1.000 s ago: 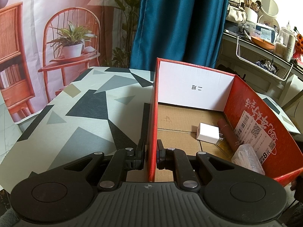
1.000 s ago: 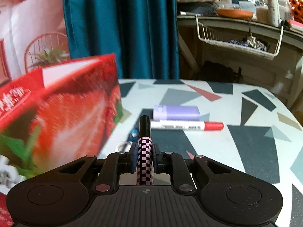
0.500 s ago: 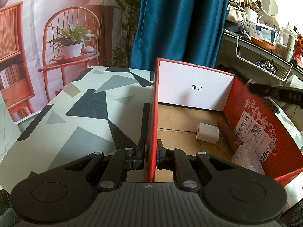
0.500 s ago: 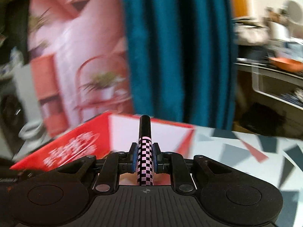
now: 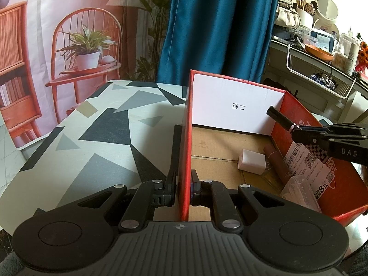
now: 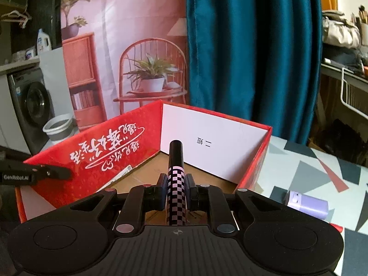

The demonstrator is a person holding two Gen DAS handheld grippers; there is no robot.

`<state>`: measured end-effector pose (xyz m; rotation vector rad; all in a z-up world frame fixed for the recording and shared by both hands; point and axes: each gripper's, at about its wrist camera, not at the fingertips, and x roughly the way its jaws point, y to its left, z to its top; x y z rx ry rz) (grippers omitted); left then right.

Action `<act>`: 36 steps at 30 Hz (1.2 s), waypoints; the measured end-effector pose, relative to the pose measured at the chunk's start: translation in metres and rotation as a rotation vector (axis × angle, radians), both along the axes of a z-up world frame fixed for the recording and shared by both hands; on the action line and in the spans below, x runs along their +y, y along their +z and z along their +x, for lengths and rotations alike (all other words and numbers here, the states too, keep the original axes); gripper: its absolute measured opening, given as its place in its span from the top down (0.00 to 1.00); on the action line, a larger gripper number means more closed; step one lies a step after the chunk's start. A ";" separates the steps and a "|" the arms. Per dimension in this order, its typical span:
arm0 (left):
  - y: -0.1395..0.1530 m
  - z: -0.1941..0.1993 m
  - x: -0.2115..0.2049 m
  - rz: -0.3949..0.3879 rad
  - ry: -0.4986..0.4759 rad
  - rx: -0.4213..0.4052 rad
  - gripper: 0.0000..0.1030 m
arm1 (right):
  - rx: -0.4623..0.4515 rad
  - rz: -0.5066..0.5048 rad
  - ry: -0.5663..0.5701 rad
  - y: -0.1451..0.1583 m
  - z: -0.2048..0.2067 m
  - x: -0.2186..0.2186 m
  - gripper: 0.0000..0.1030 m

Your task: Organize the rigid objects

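Grey, black and white triangles pattern the desk point(image 5: 96, 151), which carries an open red box point(image 5: 326, 197) toward its right side. Nearest, the left tool point(image 5: 183, 187) is clamped on the box's near red wall, one finger outside and one inside. Within the box, on the brown cardboard floor, lie a small white cube point(image 5: 251, 162), a brownish tube point(image 5: 277, 161) just beside it, and a clear plastic packet point(image 5: 299, 192) against the right wall. Above the box, the right tool point(image 6: 175, 192) is closed on a checkered pen point(image 6: 176, 184) whose black end points toward the white far wall. Outside the box, near the desk's right edge, rests a lavender case point(image 6: 307, 204). Beyond hang a teal curtain point(image 5: 220, 27) and a pink printed backdrop point(image 5: 69, 23).
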<state>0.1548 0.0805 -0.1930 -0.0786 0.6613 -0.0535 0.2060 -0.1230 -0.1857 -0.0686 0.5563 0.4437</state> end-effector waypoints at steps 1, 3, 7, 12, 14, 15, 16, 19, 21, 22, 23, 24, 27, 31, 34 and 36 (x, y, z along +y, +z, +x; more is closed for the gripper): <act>0.000 0.000 0.000 0.000 -0.001 0.000 0.86 | -0.006 -0.012 0.004 -0.001 -0.001 0.001 0.86; 0.000 0.000 0.000 0.000 0.000 0.000 0.86 | -0.011 -0.016 0.009 -0.002 0.001 0.001 0.86; 0.000 0.000 0.000 0.000 0.001 0.000 0.86 | -0.015 -0.008 0.011 -0.002 0.001 0.000 0.86; -0.001 0.000 0.000 0.000 0.000 0.000 0.86 | -0.018 0.005 0.009 -0.002 0.001 -0.001 0.86; -0.001 0.000 0.000 0.001 0.000 0.000 0.86 | -0.021 0.010 0.008 -0.002 0.000 -0.003 0.86; -0.001 0.001 0.000 0.001 0.000 0.000 0.86 | -0.022 0.012 0.008 -0.001 0.000 -0.004 0.86; -0.001 0.000 0.000 0.001 0.000 0.000 0.86 | -0.023 0.014 0.006 -0.001 -0.001 -0.004 0.86; -0.001 0.001 0.000 0.001 0.000 0.000 0.86 | -0.029 0.020 -0.002 0.000 -0.001 -0.006 0.85; -0.001 0.001 0.000 0.001 0.000 0.000 0.86 | -0.034 0.021 -0.014 0.001 -0.002 -0.007 0.81; -0.001 0.001 0.000 0.001 0.000 0.000 0.86 | -0.037 0.023 -0.018 0.002 -0.002 -0.008 0.81; -0.001 0.001 0.000 0.001 0.000 0.000 0.86 | -0.041 0.026 -0.023 0.003 -0.003 -0.010 0.81; -0.001 0.001 0.000 0.001 0.000 0.000 0.86 | -0.048 0.028 -0.029 0.005 -0.004 -0.012 0.81; -0.001 0.001 0.000 0.002 -0.001 0.000 0.86 | -0.087 0.030 -0.050 0.013 -0.007 -0.016 0.75; -0.002 0.001 0.000 0.006 -0.004 0.002 0.86 | -0.110 0.050 -0.056 0.024 -0.007 -0.030 0.66; -0.002 0.001 0.000 0.005 -0.003 0.002 0.86 | -0.102 0.025 -0.044 0.034 -0.004 -0.044 0.64; -0.001 0.001 0.000 0.005 -0.002 0.003 0.86 | -0.096 0.003 -0.054 0.040 -0.001 -0.058 0.64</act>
